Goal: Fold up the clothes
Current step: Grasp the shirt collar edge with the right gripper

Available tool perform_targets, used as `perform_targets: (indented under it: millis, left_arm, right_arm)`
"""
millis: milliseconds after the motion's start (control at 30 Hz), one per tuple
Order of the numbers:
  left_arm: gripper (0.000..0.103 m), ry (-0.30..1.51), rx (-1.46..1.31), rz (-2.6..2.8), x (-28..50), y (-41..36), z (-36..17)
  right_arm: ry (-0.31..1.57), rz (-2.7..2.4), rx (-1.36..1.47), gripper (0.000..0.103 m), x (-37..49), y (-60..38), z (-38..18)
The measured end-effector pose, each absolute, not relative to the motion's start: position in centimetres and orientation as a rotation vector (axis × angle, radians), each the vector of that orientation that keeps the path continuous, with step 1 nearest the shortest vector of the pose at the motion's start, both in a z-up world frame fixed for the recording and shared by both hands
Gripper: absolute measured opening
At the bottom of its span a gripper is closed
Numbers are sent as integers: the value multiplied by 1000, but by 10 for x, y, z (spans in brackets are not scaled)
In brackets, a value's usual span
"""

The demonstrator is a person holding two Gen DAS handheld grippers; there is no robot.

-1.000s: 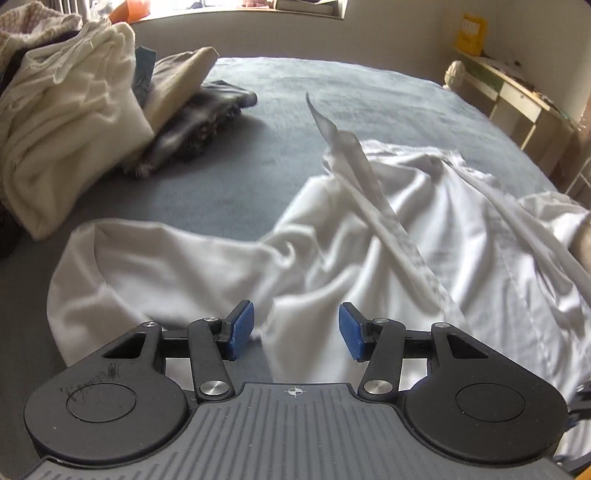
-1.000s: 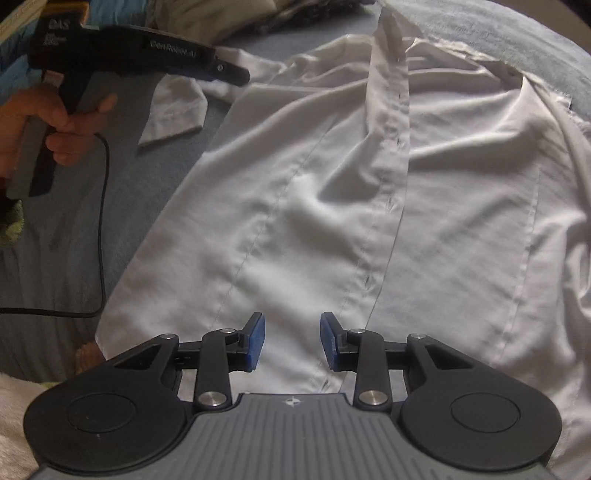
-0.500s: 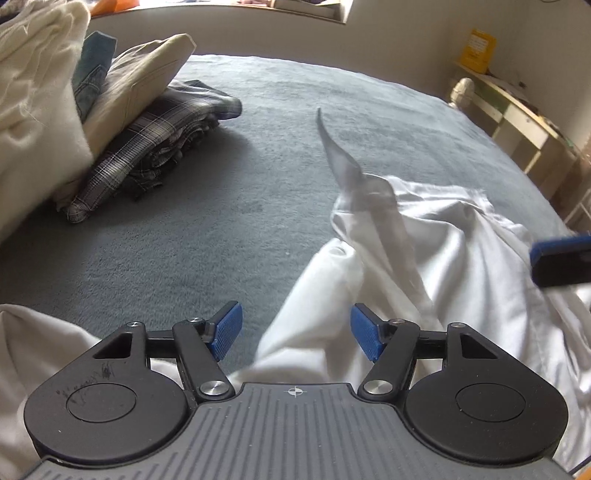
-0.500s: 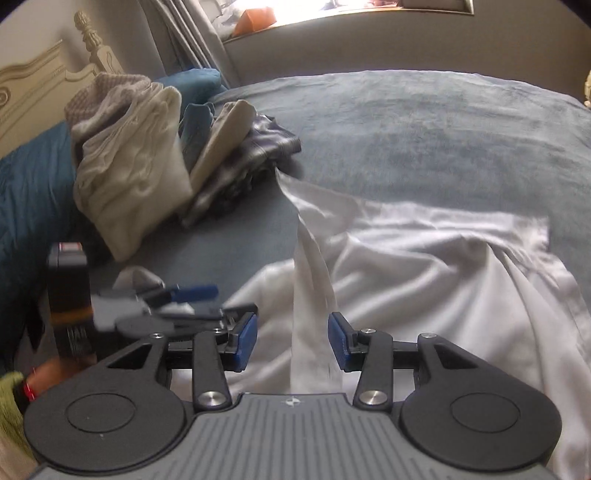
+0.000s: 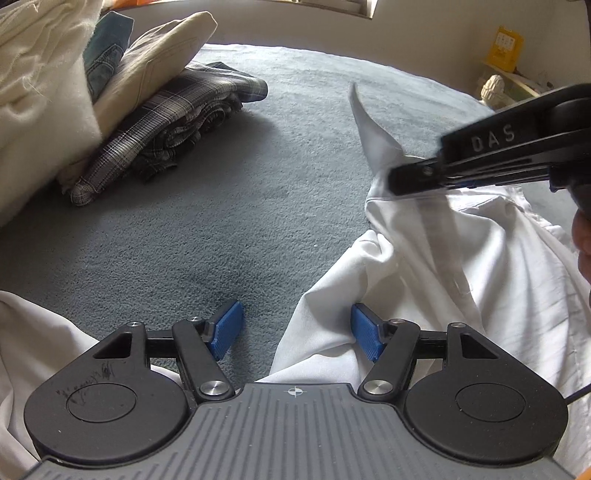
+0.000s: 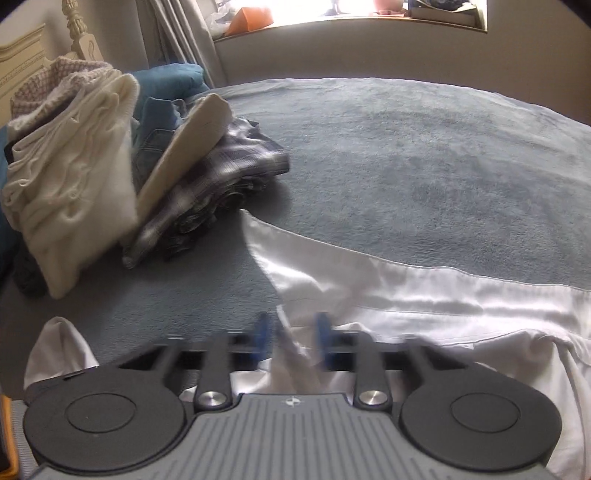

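Note:
A white shirt [image 5: 461,258] lies crumpled on the grey-blue bed cover [image 5: 221,221], with one pointed end of its front strip sticking up. My left gripper [image 5: 295,332] is open and low over the cover; its right pad touches a shirt fold and its left pad is over bare cover. My right gripper [image 5: 406,177] comes in from the right and pinches the raised strip. In the right wrist view the white shirt [image 6: 406,295] spreads ahead, and the blurred right gripper [image 6: 291,341] holds a ridge of cloth between its narrowed blue pads.
A leaning stack of folded clothes [image 5: 159,122] in cream, denim and plaid sits at the far left, seen also as the stack [image 6: 110,177] beside a blue pillow [image 6: 170,81]. A headboard [image 6: 22,48], a window sill [image 6: 332,18] and a shelf [image 5: 517,81] border the bed.
The right gripper rose from over the shirt body, swung toward the front strip and narrowed its pads on it. The left gripper moved forward to the shirt's left edge, still open.

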State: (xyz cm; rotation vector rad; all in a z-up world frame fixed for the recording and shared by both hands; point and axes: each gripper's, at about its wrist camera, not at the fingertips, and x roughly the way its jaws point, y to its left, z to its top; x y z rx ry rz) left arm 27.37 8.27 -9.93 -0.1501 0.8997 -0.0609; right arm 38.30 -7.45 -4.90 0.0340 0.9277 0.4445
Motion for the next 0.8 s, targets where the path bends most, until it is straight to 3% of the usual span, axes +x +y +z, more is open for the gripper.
perform_targets:
  millis: [200,400,567,800]
  left_arm:
    - [64,882,-161,-66,273,86,-101]
    - [63,870,-151,-58,272,85,-103]
    - [63,871,-158,-43,274,84,-102]
    - [63,860,-162,-29,272,84,-103]
  right_arm:
    - [817,414,288,3,377,-149,-45]
    - [837,330,508,3,384,-202,-84]
    - [876,291,552,3,395,-211,-120]
    - [881,328,442,6,410,-194,-120]
